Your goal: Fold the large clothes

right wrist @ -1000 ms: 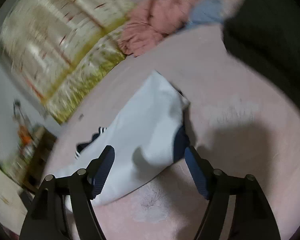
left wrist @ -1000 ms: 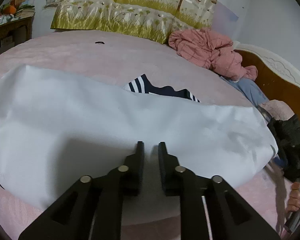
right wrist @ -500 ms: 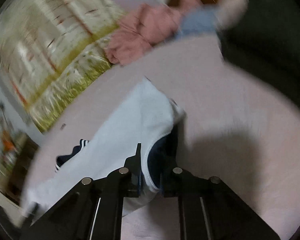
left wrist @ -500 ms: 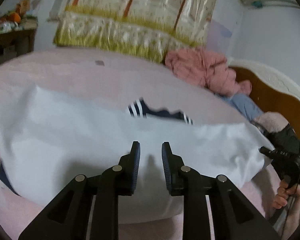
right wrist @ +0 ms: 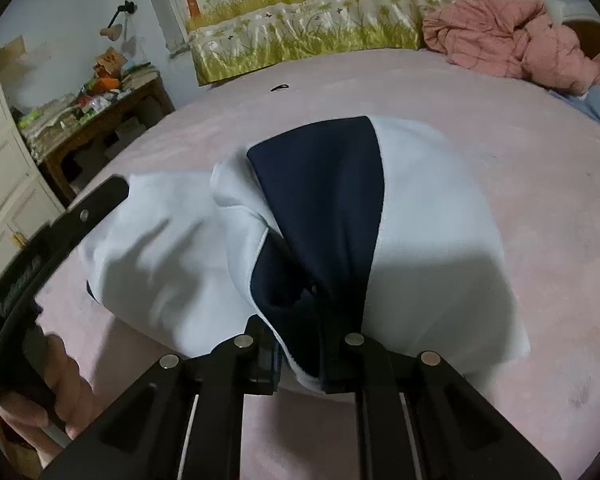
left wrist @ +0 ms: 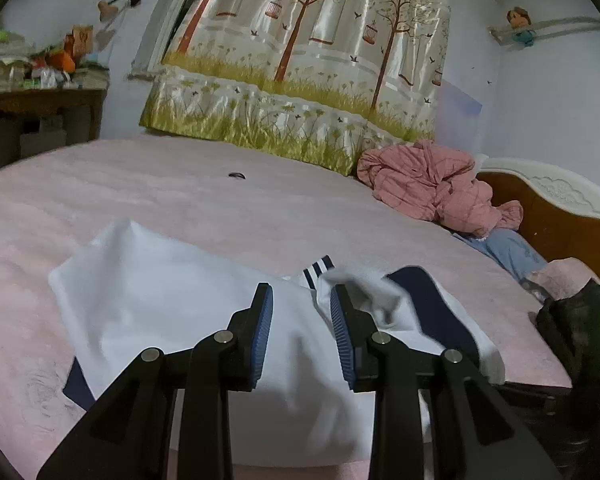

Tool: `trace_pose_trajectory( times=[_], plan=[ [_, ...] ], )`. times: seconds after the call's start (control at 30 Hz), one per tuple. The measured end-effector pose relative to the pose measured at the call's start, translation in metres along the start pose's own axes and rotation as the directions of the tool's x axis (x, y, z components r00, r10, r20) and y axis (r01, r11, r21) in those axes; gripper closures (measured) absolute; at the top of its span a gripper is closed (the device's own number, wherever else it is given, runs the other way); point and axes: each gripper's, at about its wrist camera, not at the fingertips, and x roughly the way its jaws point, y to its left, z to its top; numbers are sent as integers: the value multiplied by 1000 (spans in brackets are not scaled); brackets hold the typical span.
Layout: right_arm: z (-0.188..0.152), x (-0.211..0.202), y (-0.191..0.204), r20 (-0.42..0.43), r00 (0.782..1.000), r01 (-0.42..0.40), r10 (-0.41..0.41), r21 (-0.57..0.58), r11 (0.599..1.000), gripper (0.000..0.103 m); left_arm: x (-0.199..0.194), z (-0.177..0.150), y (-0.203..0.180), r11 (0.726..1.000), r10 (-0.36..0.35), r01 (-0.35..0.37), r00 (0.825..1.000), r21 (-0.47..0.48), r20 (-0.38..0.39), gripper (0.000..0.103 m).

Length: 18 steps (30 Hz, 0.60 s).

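Note:
A large white garment with navy panels and a striped cuff lies on the pink bed. My left gripper hovers just above it. Its jaws are opening and nothing is pressed between the blue pads. My right gripper is shut on the garment's near edge. It holds that edge lifted, so a navy panel hangs folded over the white cloth. The cloth hides its fingertips. The right wrist view shows the left tool's black body and the hand holding it.
A crumpled pink quilt and a blue garment lie by the wooden headboard. A tree-print curtain hangs behind the bed. A cluttered wooden desk and a white cabinet stand beyond the bed's left edge. A small dark item lies on the bedspread.
My right gripper has shut on the garment's edge and swept it across, turning the navy side up over the white. My left gripper's jaws have widened and it has risen.

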Motion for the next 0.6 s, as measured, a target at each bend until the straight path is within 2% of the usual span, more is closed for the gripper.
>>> trace_pose_trajectory(
  times=[0.07, 0.13, 0.2, 0.27, 0.33, 0.43, 0.47, 0.53, 0.6],
  plan=[
    [2, -9, -2, 23, 998, -56, 55, 38, 998, 81, 2, -1, 1, 1000, -20, 20, 1000, -8, -15, 73],
    [-5, -13, 0, 11, 994, -105, 104, 24, 994, 66, 3, -2, -1, 1000, -16, 16, 1000, 4, -20, 71],
    [-14, -20, 1, 21, 994, -111, 111, -6, 994, 61, 0, -4, -4, 1000, -14, 14, 1000, 13, -12, 67],
    [-14, -34, -2, 51, 990, -132, 131, 10, 991, 61, -3, -4, -5, 1000, -14, 14, 1000, 19, 3, 56],
    [-16, -57, -10, 104, 985, -139, 136, 14, 990, 60, -4, -5, -7, 999, -30, 29, 1000, 21, 11, 55],
    [-23, -99, -24, 261, 963, -78, 70, 22, 997, 48, 1, -8, -12, 993, -115, 116, 993, 25, -33, 50],
    [-23, -107, -31, 296, 955, -39, 24, 46, 998, 47, 3, -9, -14, 989, -148, 149, 988, 17, -49, 50],
    [-26, -116, -44, 307, 949, 45, -71, 90, 995, 46, 6, -12, -17, 975, -221, 222, 973, -3, -72, 50],
    [-26, -107, -54, 267, 950, 138, -160, 100, 985, 46, 8, -14, -23, 958, -287, 288, 953, -10, -91, 50]
  ],
)
